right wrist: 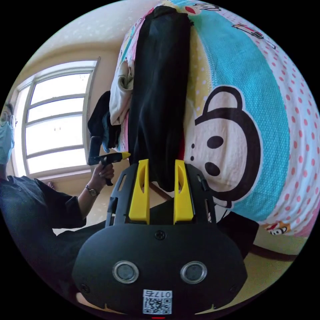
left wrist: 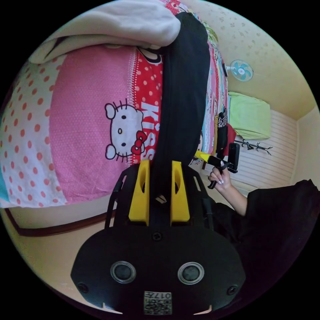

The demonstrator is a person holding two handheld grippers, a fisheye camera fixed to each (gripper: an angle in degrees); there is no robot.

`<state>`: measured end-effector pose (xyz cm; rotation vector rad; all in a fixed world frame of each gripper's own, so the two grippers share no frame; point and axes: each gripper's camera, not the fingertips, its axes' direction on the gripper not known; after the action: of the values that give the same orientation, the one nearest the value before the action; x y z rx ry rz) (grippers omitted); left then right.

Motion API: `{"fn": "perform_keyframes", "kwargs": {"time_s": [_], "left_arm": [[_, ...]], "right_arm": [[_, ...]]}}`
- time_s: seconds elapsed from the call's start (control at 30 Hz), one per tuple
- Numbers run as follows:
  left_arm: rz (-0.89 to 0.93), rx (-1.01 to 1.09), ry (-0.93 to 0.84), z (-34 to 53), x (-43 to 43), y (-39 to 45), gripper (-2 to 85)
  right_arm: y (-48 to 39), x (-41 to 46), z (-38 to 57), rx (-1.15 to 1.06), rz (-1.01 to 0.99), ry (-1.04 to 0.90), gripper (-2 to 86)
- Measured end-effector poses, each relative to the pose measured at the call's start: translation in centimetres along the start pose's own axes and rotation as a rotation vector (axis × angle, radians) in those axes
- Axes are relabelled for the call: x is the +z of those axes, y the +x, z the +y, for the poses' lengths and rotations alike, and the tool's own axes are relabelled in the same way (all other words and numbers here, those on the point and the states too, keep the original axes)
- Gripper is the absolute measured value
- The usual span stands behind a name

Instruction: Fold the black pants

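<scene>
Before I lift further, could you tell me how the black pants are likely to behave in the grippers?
Probably floppy: the black pants trail limp from the left gripper across the bed sheet. They seem light, draping in soft folds at the right gripper. The loose far end may drag and bunch.

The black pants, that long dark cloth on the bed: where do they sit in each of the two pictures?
Left gripper view: the long black pants run from top centre down between the left gripper's yellow jaws.
Right gripper view: the pants run from top centre down between the right gripper's jaws.
Shared landmark: the cartoon-print bedspread beneath.
</scene>
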<state>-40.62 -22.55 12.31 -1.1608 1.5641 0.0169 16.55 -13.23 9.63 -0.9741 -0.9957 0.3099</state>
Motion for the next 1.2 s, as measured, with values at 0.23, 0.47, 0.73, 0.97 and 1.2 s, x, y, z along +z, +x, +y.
{"fn": "perform_keyframes", "kwargs": {"time_s": [0.23,0.47,0.73,0.97,1.2], "left_arm": [[-0.060,0.019,-0.065,-0.9,-0.2,1.6,7.7],[-0.106,0.110,-0.139,-0.4,-2.2,3.5,3.6],[0.042,0.161,-0.108,2.1,-3.5,3.0,3.4],[0.045,0.118,0.050,0.2,-7.2,2.4,13.8],[0.042,0.155,-0.203,-1.5,-0.9,2.6,5.2]], "right_arm": [[-3.3,2.1,-0.8,-0.118,0.134,-0.028,9.9],[-3.1,3.0,-2.8,-0.066,-0.035,-0.061,3.9],[-3.6,-1.0,-2.1,-0.050,0.020,-0.182,3.4],[-0.7,-4.9,-7.2,0.012,0.005,-0.023,9.8],[1.8,-0.9,-11.2,0.005,-0.146,-0.150,5.8]]}}
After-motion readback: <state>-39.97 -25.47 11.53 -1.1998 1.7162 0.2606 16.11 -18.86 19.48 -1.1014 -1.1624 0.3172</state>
